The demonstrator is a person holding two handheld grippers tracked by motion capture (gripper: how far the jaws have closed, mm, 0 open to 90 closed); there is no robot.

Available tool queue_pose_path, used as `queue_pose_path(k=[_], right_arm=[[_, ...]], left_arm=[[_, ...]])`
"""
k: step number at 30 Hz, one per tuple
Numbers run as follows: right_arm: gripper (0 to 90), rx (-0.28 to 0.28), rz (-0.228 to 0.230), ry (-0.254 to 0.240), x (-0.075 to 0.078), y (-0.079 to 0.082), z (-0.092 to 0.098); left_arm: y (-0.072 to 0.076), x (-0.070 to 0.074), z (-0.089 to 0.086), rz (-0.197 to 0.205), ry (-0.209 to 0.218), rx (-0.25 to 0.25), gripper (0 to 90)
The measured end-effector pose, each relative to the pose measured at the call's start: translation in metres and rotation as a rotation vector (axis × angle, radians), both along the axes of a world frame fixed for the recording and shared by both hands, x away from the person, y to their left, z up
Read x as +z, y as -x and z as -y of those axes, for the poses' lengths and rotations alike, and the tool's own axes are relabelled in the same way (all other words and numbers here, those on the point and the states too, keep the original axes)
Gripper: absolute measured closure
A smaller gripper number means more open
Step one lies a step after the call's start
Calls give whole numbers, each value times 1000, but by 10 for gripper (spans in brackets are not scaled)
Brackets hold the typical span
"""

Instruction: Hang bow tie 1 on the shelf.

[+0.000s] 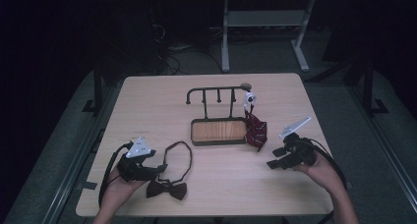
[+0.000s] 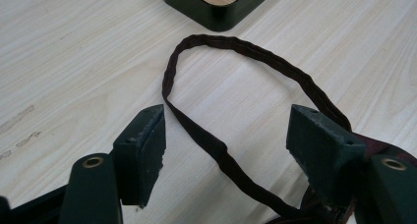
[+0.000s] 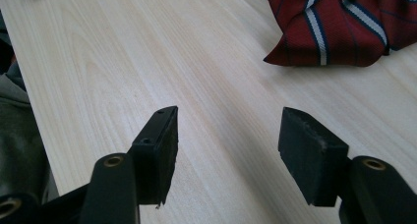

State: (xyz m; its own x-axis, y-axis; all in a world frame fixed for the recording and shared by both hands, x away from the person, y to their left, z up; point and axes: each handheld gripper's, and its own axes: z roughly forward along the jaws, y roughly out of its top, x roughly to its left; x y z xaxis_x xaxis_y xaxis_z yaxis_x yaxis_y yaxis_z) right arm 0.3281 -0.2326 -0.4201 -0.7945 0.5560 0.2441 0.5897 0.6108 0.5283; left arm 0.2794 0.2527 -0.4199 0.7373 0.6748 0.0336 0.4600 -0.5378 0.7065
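The bow tie point(image 1: 167, 189) lay near the front edge of the surface point(image 1: 147, 101), its bow flat and its strap loop point(image 2: 236, 44) reaching toward the back edge. The left tongs point(image 1: 156, 168) stood wide open with the strap between them, not yet pinched. To do this well, I think they should close gently on the strap; the right tongs point(image 1: 273, 164) were open and empty.

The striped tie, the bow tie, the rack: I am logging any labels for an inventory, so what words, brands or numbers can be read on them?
None: no readable text on the striped tie, the bow tie or the rack.
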Motion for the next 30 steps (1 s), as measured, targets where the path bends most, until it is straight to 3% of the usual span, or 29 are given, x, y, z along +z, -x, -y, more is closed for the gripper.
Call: queue_pose_path(k=[5,7,11,18,25,30], right_arm=[[397,13,-2,16,-2,2,-3],[396,15,-1,15,-2,2,-3],[386,6,14,7,3,4,-1],[389,2,22,-2,6,5,2],[392,4,19,1,6,5,2],[390,4,21,1,6,5,2]], left_arm=[[-3,2,3,7,-8,10,367],[-10,4,2,4,-25,19,413],[-23,6,3,-16,-35,28,443],[-43,10,14,-14,-79,21,480],[-64,8,17,-60,-88,28,522],[-69,1,19,-109,-102,41,569]])
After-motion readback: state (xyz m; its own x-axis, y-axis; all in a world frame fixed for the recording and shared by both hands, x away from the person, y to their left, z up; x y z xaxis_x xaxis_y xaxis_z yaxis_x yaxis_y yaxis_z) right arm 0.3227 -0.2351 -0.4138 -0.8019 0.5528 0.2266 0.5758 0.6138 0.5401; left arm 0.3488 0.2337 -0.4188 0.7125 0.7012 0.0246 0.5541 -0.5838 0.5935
